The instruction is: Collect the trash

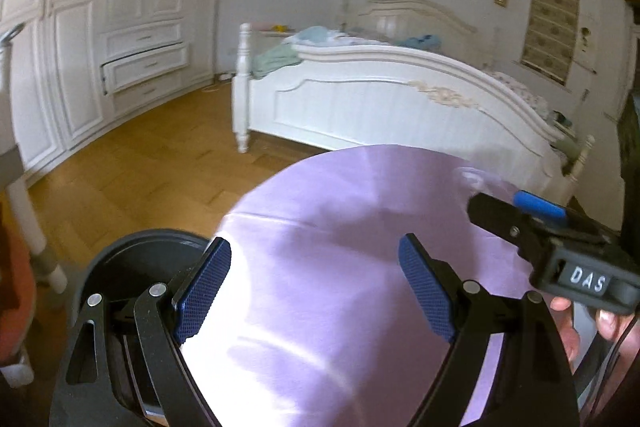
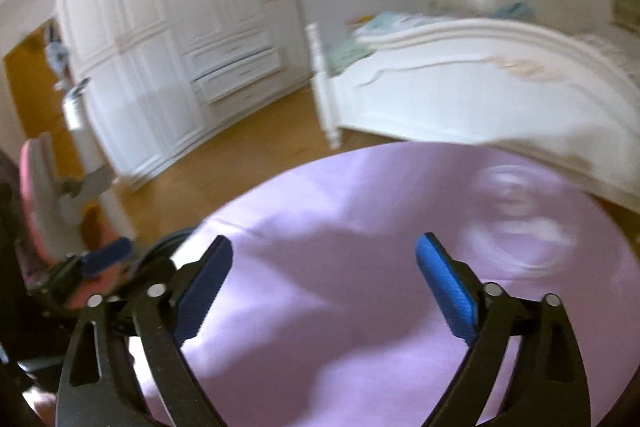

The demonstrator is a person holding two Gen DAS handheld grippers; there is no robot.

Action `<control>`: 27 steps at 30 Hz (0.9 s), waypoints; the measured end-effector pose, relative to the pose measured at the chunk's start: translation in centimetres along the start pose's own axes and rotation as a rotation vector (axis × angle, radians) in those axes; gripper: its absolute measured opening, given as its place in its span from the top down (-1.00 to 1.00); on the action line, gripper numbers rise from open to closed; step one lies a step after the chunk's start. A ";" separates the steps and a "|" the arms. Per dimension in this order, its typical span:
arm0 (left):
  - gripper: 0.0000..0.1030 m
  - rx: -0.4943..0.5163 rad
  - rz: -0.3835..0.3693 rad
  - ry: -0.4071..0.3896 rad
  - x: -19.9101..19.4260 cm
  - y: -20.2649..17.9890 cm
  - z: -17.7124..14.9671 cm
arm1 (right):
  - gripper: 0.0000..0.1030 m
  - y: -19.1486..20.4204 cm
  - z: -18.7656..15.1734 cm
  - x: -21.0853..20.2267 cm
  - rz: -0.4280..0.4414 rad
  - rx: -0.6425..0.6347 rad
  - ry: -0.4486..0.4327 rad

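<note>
Both tools over the round lilac worktop (image 1: 320,227)

Left tool (image 1: 316,291) and right tool (image 2: 324,293) gape wide, empty; blurred clear trash (image 2: 520,215) lies near the far-right rim, dark bin (image 1: 132,263) beside the left edge.

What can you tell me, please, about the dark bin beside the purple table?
The dark bin is a round, dark grey container, plastic by its look, with an open top and a smooth rim. It stands upright on the wooden floor at the left edge of the purple table. The left gripper, open, hides its lower right part. Its inside looks dark; any contents cannot be made out.
</note>
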State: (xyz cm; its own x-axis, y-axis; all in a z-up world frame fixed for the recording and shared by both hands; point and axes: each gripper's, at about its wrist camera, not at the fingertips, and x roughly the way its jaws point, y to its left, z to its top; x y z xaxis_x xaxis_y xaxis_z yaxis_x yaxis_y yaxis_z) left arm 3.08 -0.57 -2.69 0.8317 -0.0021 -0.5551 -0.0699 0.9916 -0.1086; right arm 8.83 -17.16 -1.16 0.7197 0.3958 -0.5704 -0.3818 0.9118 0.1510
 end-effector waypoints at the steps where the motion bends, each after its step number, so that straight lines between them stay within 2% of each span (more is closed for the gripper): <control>1: -0.66 0.010 -0.009 -0.006 0.1 -0.6 0.0 | -0.88 -0.8 -0.4 -0.6 -0.038 0.007 -0.018; 3: -0.68 0.034 -0.028 -0.012 0.4 -2.1 0.2 | -0.90 -2.4 -1.1 -1.5 -0.102 0.019 -0.051; 5: -0.79 0.059 -0.044 -0.022 0.6 -3.4 0.2 | -0.89 -3.6 -1.9 -2.5 -0.153 0.028 -0.084; 12: -0.85 0.140 -0.084 -0.045 1.7 -6.8 0.1 | -0.90 -8.3 -4.0 -5.6 -0.308 0.113 -0.222; 18: -0.86 0.181 -0.079 -0.049 1.9 -8.6 -1.1 | -0.90 -10.8 -5.7 -7.5 -0.359 0.151 -0.300; 27: -0.89 0.179 -0.076 -0.052 2.1 -9.2 -1.5 | -0.90 -11.1 -6.5 -8.7 -0.410 0.155 -0.341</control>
State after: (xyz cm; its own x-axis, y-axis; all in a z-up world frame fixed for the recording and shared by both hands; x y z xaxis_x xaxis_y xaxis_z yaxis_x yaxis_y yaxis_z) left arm 4.68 -9.92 -4.08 0.8584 -0.0758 -0.5073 0.0892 0.9960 0.0020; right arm 2.99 -31.43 -3.13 0.9481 -0.0057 -0.3179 0.0405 0.9939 0.1030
